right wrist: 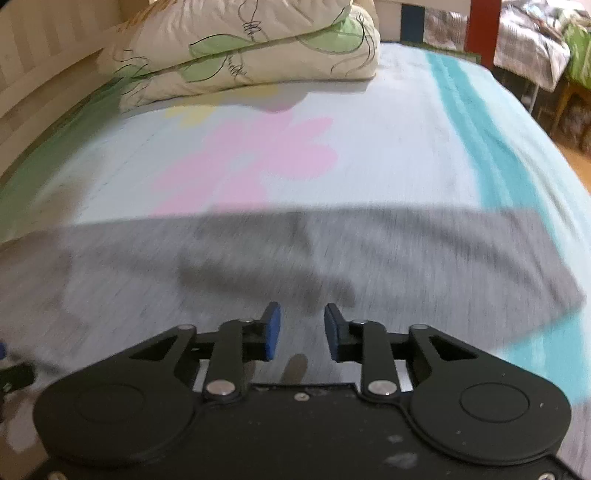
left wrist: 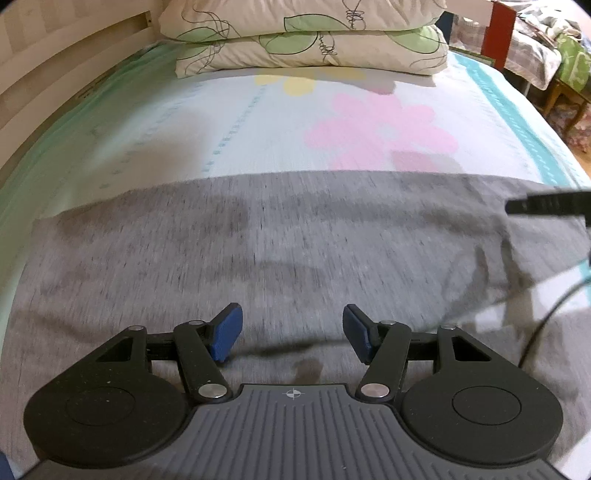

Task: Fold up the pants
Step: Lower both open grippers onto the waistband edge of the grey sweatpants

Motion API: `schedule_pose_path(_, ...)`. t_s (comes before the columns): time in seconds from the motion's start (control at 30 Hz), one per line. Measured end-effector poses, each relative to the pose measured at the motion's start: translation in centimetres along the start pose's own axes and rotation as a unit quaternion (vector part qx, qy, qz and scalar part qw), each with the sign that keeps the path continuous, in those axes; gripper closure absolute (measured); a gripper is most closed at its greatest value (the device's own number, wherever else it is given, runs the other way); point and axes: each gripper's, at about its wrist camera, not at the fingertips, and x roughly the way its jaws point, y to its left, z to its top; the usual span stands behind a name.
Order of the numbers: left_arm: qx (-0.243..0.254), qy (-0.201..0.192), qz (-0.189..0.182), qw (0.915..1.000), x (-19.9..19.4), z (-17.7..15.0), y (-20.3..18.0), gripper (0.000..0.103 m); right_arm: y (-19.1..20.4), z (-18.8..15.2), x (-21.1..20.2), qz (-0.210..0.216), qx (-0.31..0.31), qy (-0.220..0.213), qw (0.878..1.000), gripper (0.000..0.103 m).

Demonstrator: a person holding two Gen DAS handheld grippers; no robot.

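Observation:
Grey pants (left wrist: 277, 240) lie spread flat across the bed, their far edge a straight line over the flowered sheet. My left gripper (left wrist: 291, 314) hovers over the grey cloth with its blue pads wide apart and nothing between them. In the right wrist view the pants (right wrist: 258, 258) fill the lower half, blurred by motion. My right gripper (right wrist: 302, 314) is above the cloth, its pads a narrow gap apart with only cloth showing below. A black part of the right gripper (left wrist: 546, 205) pokes in at the right edge of the left wrist view.
Two stacked leaf-print pillows (left wrist: 310, 37) lie at the head of the bed. The sheet (left wrist: 221, 122) has a pink flower. A pale wooden rail (left wrist: 55, 62) runs along the left. A red post (left wrist: 500, 33) and cluttered furniture stand past the bed's right edge. A black cable (left wrist: 546, 314) hangs at right.

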Motion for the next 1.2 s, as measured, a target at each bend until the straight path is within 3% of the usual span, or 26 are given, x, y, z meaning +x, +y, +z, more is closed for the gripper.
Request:
schedule_pose_path(0.07, 0.0, 0.001, 0.002, 1.0, 0.8, 0.6, 0.2, 0.044, -0.5, 2.3, 1.7, -0.003, -0.023, -0.003, 1.0, 0.061)
schedule_pose_path(0.37, -0.009, 0.014, 0.008, 0.9998, 3.4, 1.5, 1.2, 0.044, 0.9, 6.6, 7.2, 0.011, -0.124, 0.001, 0.992, 0.055)
schedule_pose_path(0.47, -0.006, 0.017, 0.01, 0.9998, 3.5, 1.3, 1.5, 0.044, 0.9, 6.9, 8.2, 0.038, -0.142, 0.003, 0.989, 0.054)
schedule_pose_path(0.57, -0.005, 0.019, 0.013, 0.9997, 3.6, 1.3, 1.7, 0.044, 0.6, 7.2, 9.4, 0.092, -0.14, 0.029, 0.985, 0.052)
schedule_pose_path(0.8, 0.002, 0.017, 0.021, 0.9996, 3.5, 1.5, 1.6, 0.044, 2.2, 6.8, 9.7, 0.099, -0.231, 0.017, 0.968, 0.041)
schedule_pose_path(1.03, 0.011, 0.013, 0.019, 0.9997, 3.3, 1.9, 0.9, 0.044, 2.7, 7.7, 10.4, 0.125, -0.242, 0.024, 0.962, 0.039)
schedule_pose_path(1.1, 0.009, 0.014, 0.017, 0.9997, 3.5, 2.1, 0.9, 0.044, 3.1, 7.1, 10.0, 0.132, -0.259, 0.014, 0.957, 0.052)
schedule_pose_path(1.17, 0.005, 0.017, 0.015, 0.9997, 3.6, 2.4, 0.9, 0.044, 1.8, 5.8, 9.4, 0.149, -0.249, 0.021, 0.957, 0.096)
schedule_pose_path(1.2, 0.004, 0.018, 0.013, 0.9997, 3.7, 2.5, 0.9, 0.044, 2.0, 5.5, 9.0, 0.147, -0.255, 0.021, 0.955, 0.097)
